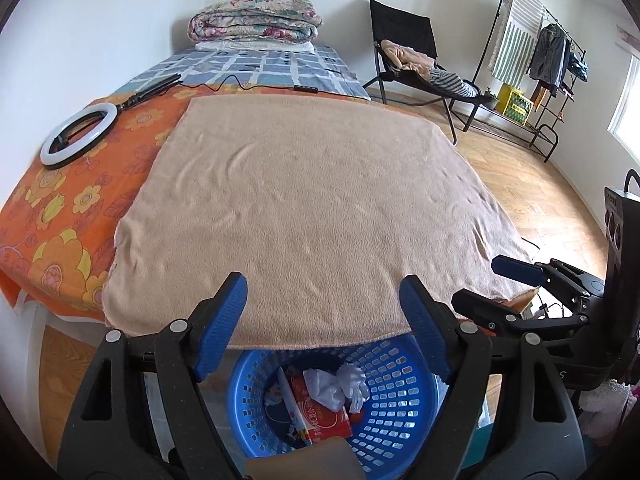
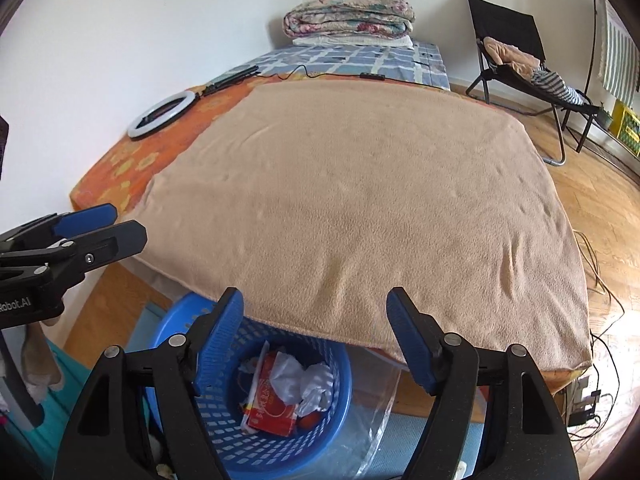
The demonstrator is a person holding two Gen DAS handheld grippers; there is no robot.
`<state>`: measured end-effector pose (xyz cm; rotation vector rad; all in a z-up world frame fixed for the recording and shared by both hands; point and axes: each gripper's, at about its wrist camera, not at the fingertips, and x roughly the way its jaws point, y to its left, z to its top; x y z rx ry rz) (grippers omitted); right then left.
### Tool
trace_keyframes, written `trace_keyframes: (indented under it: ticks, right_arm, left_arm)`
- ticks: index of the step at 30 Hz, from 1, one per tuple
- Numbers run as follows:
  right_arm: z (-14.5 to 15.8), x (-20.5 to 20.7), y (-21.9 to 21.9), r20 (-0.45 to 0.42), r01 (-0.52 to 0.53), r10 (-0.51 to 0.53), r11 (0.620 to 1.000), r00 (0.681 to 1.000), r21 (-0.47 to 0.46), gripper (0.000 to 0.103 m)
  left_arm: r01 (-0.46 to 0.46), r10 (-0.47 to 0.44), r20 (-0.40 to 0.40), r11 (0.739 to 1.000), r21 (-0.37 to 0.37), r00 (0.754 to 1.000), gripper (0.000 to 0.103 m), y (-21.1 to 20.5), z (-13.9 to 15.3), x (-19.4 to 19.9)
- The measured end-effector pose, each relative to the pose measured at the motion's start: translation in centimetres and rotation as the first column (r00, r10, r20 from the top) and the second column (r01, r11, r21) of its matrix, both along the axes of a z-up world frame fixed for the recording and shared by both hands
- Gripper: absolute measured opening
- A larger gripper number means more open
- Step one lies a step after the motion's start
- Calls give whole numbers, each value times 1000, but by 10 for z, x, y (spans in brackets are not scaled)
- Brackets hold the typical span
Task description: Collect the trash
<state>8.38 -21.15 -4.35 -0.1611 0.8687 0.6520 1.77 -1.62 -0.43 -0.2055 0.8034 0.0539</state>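
A ring light [image 1: 80, 135] lies beside the beige blanket [image 1: 312, 208].

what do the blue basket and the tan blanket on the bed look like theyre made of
Blue basket: likely moulded plastic, slightly glossy, with a regular grid of small slots in its wall. Tan blanket: probably fleece, matte and nubbly, lying in soft ripples.

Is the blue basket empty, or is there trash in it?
Not empty: the blue basket holds crumpled white paper and a red package.
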Motion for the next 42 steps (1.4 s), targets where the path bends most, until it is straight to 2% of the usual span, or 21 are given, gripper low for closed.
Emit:
trace_keyframes:
  ticks: [3,7,15,23,32,42]
  right_arm:
    - [10,7,0,16,-1,1,1000,1000,19,76]
    - [20,19,2,27,-9,8,999,1000,33,77]
    - [30,42,6,50,-6,3,998,999,63,77]
    - [23,60,11,28,7,-10,995,1000,97,78]
    - [18,69,21,41,7,-11,997,999,82,78]
    - [6,83,17,-15,43,-42,997,999,72,78]
  left_arm:
    - [-3,2,33,1000,31,999,83,2,14,6]
    - [-12,9,65,999,49,998,92,4,30,16]
    - [0,-8,103,998,70,995,93,8,46,37]
    - [7,-12,94,998,60,995,93,11,43,50]
    - [-1,-1,59,999,36,998,95,15,25,63]
    - [1,-2,26,1000,14,1000,98,12,12,68]
